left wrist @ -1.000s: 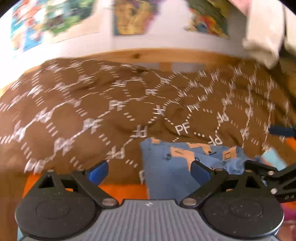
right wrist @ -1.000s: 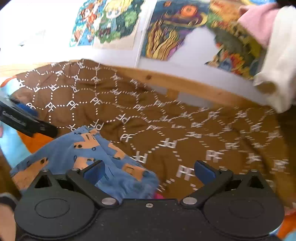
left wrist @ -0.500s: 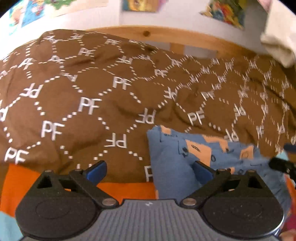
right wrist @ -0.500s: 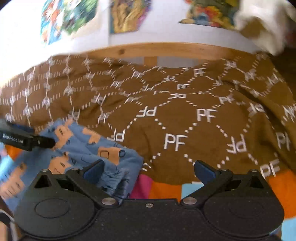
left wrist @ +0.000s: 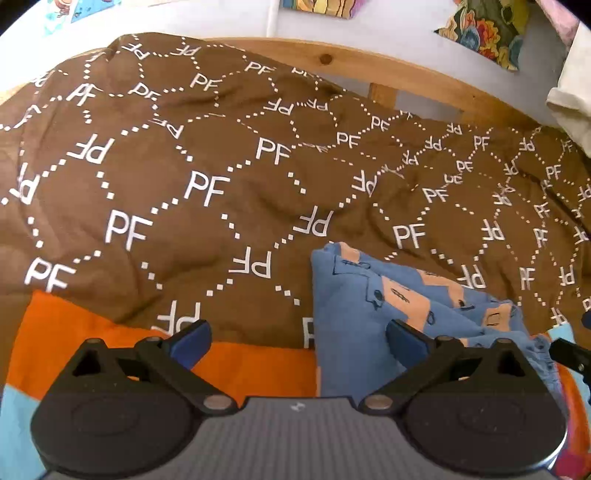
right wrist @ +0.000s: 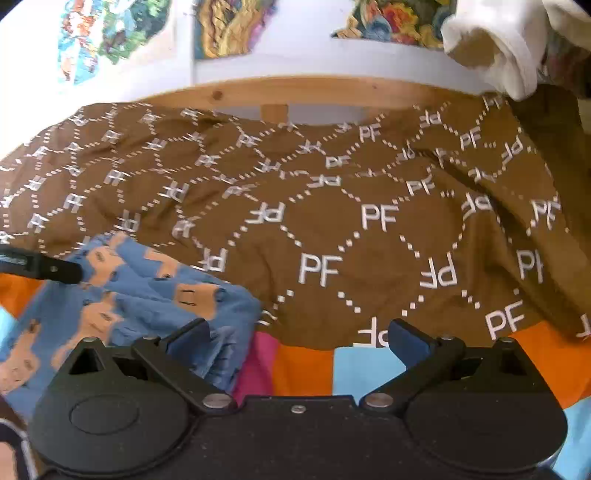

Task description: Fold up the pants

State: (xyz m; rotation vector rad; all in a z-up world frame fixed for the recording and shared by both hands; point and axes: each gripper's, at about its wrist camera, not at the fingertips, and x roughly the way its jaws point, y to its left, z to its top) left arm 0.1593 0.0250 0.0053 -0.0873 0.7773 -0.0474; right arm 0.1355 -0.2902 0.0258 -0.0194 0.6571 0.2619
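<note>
L gripper [left wrist: 297, 341]: jaws spread wide, nothing betw. them. Its R fingertip [left wrist: 404, 338] hangs over the near L part of the pants [left wrist: 354, 325]; whether it touches the cloth can't be told. L fingertip [left wrist: 190, 341] is over the orange patch of the colour-block sheet [left wrist: 258, 365].

R gripper [right wrist: 297, 339]: jaws also released, wide apart, empty. L fingertip [right wrist: 188, 338] sits over the R edge of the pants [right wrist: 147, 295], R fingertip [right wrist: 408, 339] over the sheet [right wrist: 306, 369] w/ pink, orange, light-blue blocks.

Pants: blue w/ tan animal print, folded into a compact bundle, lying at the near edge of the bed, partly on the brown "PF" blanket [left wrist: 207, 192], partly on the sheet. In R wrist view the L gripper's black finger [right wrist: 48, 267] shows at the bundle's far L corner.

Beyond: blanket is rumpled, runs back to a wooden bed rail [right wrist: 295, 90]; white wall w/ colourful pictures [right wrist: 232, 26]; a white cloth [right wrist: 495, 44] hangs at upper R.
</note>
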